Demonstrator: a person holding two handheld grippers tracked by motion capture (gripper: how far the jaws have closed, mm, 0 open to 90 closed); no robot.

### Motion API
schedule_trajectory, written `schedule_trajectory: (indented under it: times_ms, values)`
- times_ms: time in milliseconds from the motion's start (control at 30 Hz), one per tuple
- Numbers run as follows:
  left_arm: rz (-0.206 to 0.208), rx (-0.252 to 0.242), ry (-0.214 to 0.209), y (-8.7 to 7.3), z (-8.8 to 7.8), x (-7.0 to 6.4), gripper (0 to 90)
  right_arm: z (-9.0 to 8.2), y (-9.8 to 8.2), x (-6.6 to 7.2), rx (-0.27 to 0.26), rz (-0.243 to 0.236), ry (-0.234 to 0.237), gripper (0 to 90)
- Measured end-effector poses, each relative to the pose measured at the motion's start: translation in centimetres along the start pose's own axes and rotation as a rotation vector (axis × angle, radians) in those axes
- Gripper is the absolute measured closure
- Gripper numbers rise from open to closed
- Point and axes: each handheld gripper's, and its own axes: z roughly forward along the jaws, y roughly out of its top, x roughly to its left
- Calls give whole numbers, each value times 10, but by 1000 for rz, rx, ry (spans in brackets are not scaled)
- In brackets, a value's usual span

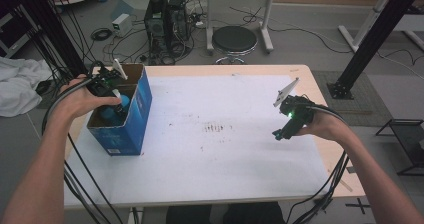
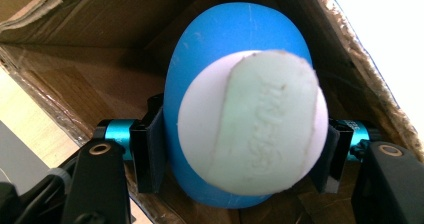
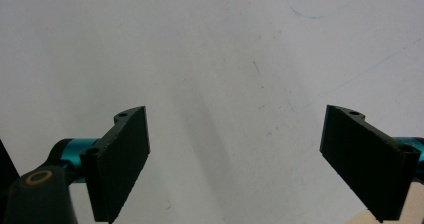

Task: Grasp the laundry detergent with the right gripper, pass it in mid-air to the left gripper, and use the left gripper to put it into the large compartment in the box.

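Left gripper view: left tongs (image 2: 240, 156) clamped on blue egg (image 2: 200, 64) inside cardboard box (image 2: 100, 59); right tongs (image 3: 235, 164) wide open, empty

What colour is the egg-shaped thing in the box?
The egg-shaped thing is bright blue with a white and pale green end, best seen in the left gripper view.

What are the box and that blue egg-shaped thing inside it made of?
The box looks like corrugated cardboard: brown, with frayed torn edges inside and a glossy blue printed outside. The blue egg-shaped thing, held by the left claw, seems to be smooth matte plastic or rubber, with a pale white disc on its end; which one is unclear.
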Motion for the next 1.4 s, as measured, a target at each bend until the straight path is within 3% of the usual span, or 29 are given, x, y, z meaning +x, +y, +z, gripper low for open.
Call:
schedule_trajectory:
  times_ms: [33, 67, 200, 233, 267, 300, 367, 400, 467, 500, 533, 567, 700, 733, 800, 833, 867, 900, 933, 967, 1100, 1133, 1233, 1267, 1300, 1400]
  values:
    - [-40, -34, -3, 0, 2, -3, 374, 0, 0, 0, 2, 1, 1, 117]
    - [5, 5, -2, 0, 0, 0, 374, 0, 0, 0, 7, 4, -1, 117]
    - [0, 2, 3, 0, 0, 0, 372, 1, 0, 1, 7, 3, 2, 117]
    - [-45, -33, -2, 0, 2, -3, 372, 1, 0, 0, 7, 3, 2, 117]
    - [-2, 4, 0, 0, 0, 0, 372, 2, 0, 0, 4, 2, 2, 117]
    - [-46, -38, -1, 0, 2, -3, 372, 2, 0, 0, 4, 0, 2, 117]
    - [-26, -19, 0, 0, 1, -2, 371, 2, 0, 0, 12, 4, 1, 117]
    - [-43, -35, -1, 0, 2, -3, 371, 2, 0, 0, 12, 6, -1, 117]
    - [-1, -1, 5, 0, 0, 0, 370, 3, -1, 1, 17, 6, 3, 117]
    - [-1, -1, 5, 0, 0, 0, 370, 3, -1, 1, 18, 4, 3, 117]
    - [-36, -31, 4, 0, 2, -3, 370, 4, 0, 0, 13, -2, 3, 117]
    - [-2, -2, 6, 0, 0, -1, 370, 4, 0, 0, 14, -3, 4, 117]
    - [0, -1, 4, 0, -1, 0, 367, 4, 0, 1, 11, 6, 1, 117]
    - [-16, -15, 0, 0, 0, -2, 367, 4, 0, 1, 12, 1, 4, 117]
    - [-2, -1, 4, 0, 0, -1, 366, 4, 0, 0, 13, 1, 3, 117]
    - [-42, -32, 2, 0, 2, -4, 367, 4, 0, 1, 12, 4, 1, 117]
    - [-42, -32, 2, 0, 2, -4, 367, 4, 0, 1, 13, 3, 2, 117]
    - [-19, -10, 2, 0, 0, -2, 366, 4, 0, 1, 13, 4, 2, 117]
    - [-26, -18, 4, 0, 1, -3, 367, 4, -1, 1, 14, 8, 0, 117]
    - [4, 12, 4, 1, -1, -1, 366, 4, -1, 1, 12, 6, 1, 117]
    - [-1, 4, 11, 1, -1, -2, 367, 4, -1, 1, 17, 8, -2, 117]
    - [-39, -25, 10, 1, 1, -4, 366, 4, -1, 1, 13, 11, -1, 117]
    - [12, 15, 14, 1, -2, -1, 366, 5, -1, 1, 15, 10, 1, 117]
    - [-17, -5, 4, 1, -1, -2, 342, 4, -2, 2, 22, 20, 1, 117]
    - [8, 11, 14, 2, -2, -1, 304, 5, -1, 2, 16, 11, 2, 117]
    - [5, 15, 19, 3, -3, -3, 304, 6, -1, 1, 12, 5, 3, 117]
